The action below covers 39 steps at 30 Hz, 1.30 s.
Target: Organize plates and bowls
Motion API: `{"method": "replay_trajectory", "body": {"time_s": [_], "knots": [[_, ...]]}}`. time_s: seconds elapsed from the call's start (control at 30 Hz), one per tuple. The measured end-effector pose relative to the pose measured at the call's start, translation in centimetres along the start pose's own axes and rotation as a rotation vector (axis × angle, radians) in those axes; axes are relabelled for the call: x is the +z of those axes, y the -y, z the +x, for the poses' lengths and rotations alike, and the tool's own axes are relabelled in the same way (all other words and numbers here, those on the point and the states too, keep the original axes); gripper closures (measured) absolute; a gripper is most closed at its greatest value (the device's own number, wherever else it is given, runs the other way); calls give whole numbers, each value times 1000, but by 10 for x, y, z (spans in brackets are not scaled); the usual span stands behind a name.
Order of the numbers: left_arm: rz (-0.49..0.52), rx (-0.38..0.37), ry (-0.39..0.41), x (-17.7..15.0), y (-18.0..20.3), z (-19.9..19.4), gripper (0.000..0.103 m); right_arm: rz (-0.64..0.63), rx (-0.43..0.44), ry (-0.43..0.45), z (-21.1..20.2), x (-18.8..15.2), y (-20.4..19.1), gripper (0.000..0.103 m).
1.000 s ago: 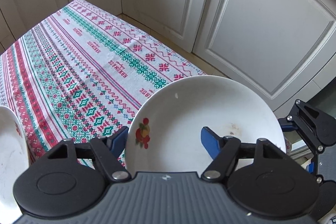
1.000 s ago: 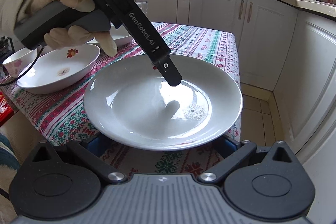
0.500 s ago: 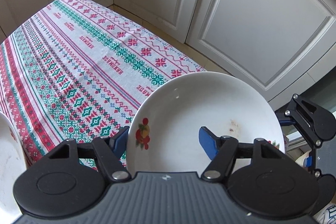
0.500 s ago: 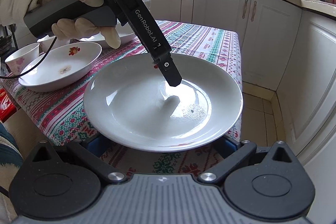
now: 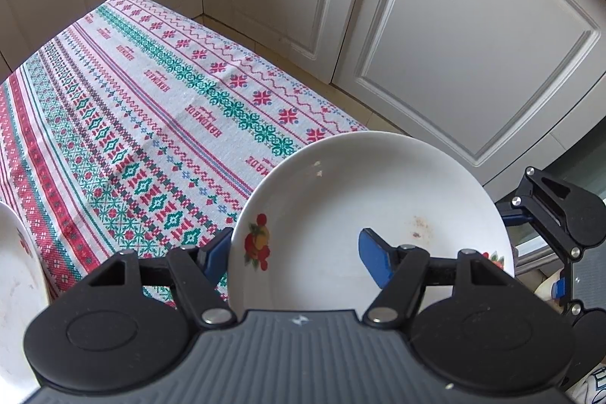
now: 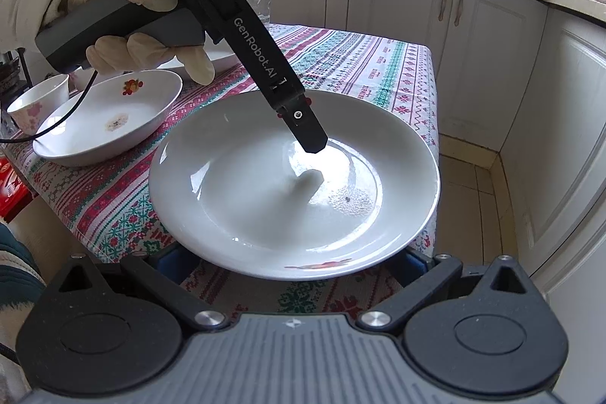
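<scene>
White plate (image 5: 378, 199) rim straddled by left gripper (image 5: 295, 256), jaws just narrowed, not pressing; right gripper (image 6: 293, 262) under near rim, grip unclear.

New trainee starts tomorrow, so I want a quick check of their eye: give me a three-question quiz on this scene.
1. True or false: the white plate lies wholly on the tablecloth.
2. What stands left of the fruit-print bowl in the right wrist view? A flowered cup, B kettle, C pan.
3. Where is the left tongs' finger that shows in that view?
Key: 1 false, it juts past the tablecloth's corner. 2 A. 3 Over the plate's inside, with the rim between jaws that have just been closing.
</scene>
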<state>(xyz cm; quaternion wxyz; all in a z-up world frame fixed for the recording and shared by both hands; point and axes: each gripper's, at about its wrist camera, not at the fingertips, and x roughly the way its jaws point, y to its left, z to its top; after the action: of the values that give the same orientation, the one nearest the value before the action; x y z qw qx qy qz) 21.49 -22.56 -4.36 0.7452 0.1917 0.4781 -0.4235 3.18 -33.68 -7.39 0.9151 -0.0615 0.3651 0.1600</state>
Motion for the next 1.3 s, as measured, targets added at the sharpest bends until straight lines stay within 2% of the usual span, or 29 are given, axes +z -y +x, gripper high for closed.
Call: {"method": "replay_trajectory", "body": {"time_s": [0.37,0.73,1.3], "knots": [[-36,5,46,3,-12,-17,34,-47,-5,-3,-1,17,1,0],[-73,32,89,17,-41,-29,34,-96,19,5,17,45,12,0],[-87,62,94,40,-79,-4,34,-118,36,2,59,74,41,0]]}}
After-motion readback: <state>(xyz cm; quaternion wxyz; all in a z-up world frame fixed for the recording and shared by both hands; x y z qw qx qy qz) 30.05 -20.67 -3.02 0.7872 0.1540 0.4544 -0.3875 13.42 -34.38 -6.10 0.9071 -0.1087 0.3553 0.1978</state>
